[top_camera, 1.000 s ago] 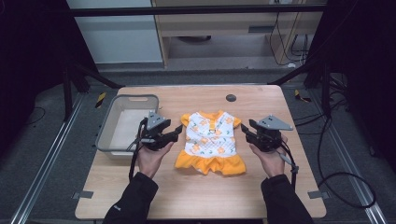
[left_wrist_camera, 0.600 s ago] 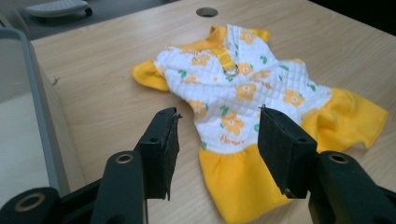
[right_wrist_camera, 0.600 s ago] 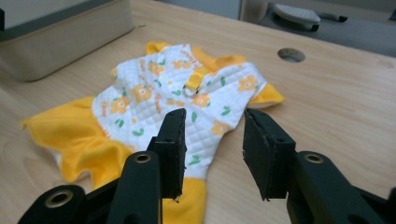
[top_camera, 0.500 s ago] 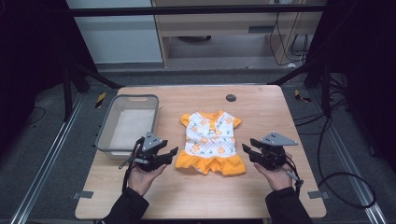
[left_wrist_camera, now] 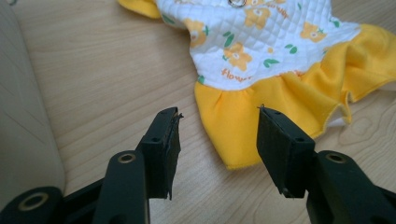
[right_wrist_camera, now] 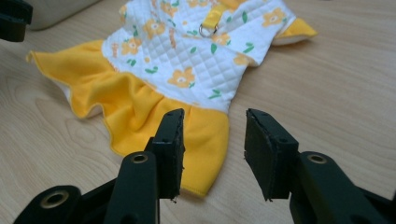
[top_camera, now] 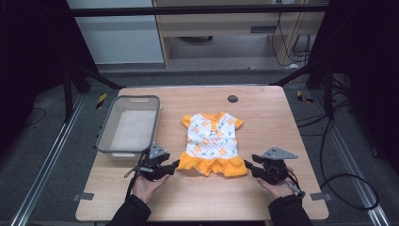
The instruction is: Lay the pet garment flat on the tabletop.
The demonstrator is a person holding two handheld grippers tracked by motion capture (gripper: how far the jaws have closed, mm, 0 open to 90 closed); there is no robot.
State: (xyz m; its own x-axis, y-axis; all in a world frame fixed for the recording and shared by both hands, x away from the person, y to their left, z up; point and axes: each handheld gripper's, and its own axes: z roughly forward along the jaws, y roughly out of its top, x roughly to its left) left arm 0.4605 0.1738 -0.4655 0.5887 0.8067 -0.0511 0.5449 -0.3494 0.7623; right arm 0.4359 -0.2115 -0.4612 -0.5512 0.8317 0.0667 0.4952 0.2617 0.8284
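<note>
The small dress (top_camera: 214, 143) lies flat on the tabletop (top_camera: 282, 117). The left tool (top_camera: 173, 165) and right tool (top_camera: 250, 165) are both open, holding nothing, beside its yellow hem.

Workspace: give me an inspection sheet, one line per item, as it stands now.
Surface: wooden table, bare apart from the items below; a dark round spot near its far edge.
Job's things: small dress, white floral top with orange skirt, lying flat at mid-table.
Clutter: grey bin at the left; nothing seen inside it.
Grippers: left tool open, at the skirt's left corner; right tool open, at its right corner; neither holds the fabric.
Cables: one trails from each tool; more lie on the floor at the right.
Surroundings: dark frame posts, a cabinet beyond the table.
</note>
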